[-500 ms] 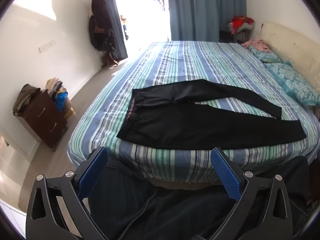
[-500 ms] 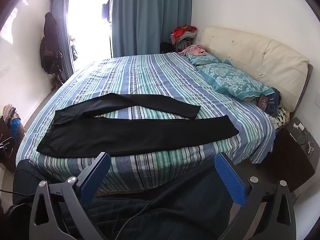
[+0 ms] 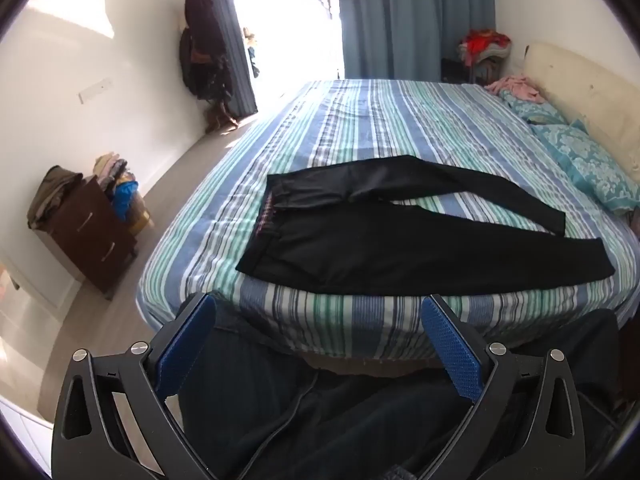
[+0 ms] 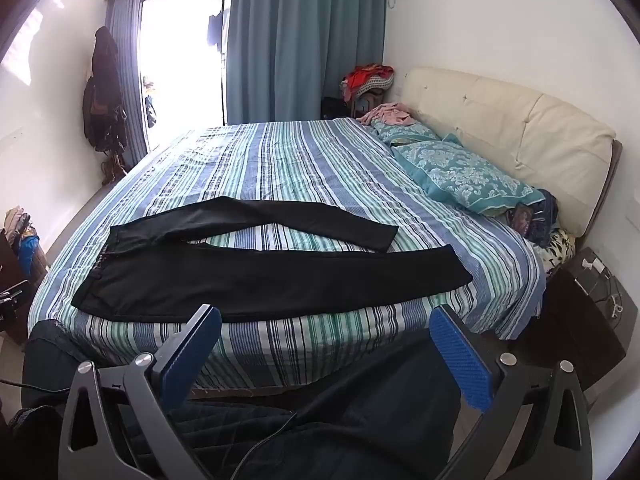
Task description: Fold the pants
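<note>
Black pants (image 3: 400,248) lie flat on the striped bed (image 3: 380,128), near its front edge, waistband to the left and both legs spread out to the right. They also show in the right wrist view (image 4: 260,280). My left gripper (image 3: 318,344) is open and empty, held back from the bed's front edge, above a dark quilted garment. My right gripper (image 4: 326,354) is open and empty too, also short of the bed's (image 4: 280,160) front edge.
Teal pillows (image 4: 460,176) and a cream headboard (image 4: 512,120) are at the right. A brown drawer unit (image 3: 88,236) piled with clothes stands left of the bed. A dark nightstand (image 4: 584,312) stands at the right corner. Blue curtains (image 4: 304,40) hang behind.
</note>
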{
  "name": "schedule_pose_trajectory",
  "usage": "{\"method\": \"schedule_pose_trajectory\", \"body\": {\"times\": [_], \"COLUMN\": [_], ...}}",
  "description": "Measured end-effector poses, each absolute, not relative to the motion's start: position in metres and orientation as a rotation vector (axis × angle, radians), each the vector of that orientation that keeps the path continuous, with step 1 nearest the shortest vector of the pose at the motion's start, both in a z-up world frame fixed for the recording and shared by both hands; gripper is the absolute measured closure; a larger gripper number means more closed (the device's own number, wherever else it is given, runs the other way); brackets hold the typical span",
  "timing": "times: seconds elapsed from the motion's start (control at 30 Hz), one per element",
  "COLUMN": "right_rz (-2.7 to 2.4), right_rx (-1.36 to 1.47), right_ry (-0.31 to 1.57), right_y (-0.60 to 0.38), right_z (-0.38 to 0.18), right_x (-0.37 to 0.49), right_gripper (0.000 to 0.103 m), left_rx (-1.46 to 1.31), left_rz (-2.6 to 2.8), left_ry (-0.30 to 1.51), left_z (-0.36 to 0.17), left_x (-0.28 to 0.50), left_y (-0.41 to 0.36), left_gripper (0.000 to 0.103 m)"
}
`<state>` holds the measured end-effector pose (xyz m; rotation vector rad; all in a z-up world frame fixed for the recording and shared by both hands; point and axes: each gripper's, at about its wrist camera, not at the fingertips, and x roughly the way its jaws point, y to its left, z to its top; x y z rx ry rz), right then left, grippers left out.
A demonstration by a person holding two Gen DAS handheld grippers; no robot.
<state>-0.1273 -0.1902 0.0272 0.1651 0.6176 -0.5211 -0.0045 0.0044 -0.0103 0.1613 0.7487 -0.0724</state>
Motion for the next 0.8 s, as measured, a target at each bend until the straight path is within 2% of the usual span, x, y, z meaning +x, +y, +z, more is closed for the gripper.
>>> {"method": "schedule_pose_trajectory", "body": {"times": [0.27,0.8], "right_rz": [-0.467,-0.463], "right_rx": [0.132,0.131], "right_ry": [0.549,0.571], "right_y": [-0.181,-0.181], "right_z": [0.032,0.03], "right_x": [-0.136,-0.132], "right_gripper": [0.0,0.0], "left_rx": [0.167,0.145], "left_rz": [-0.081,-0.089], "left_ry": [0.762,0.784], "left_z": [-0.01,-0.011], "left_x": [0.0,0.0], "left_y": [0.001,0.003], "left_gripper": [0.001,0.001]}}
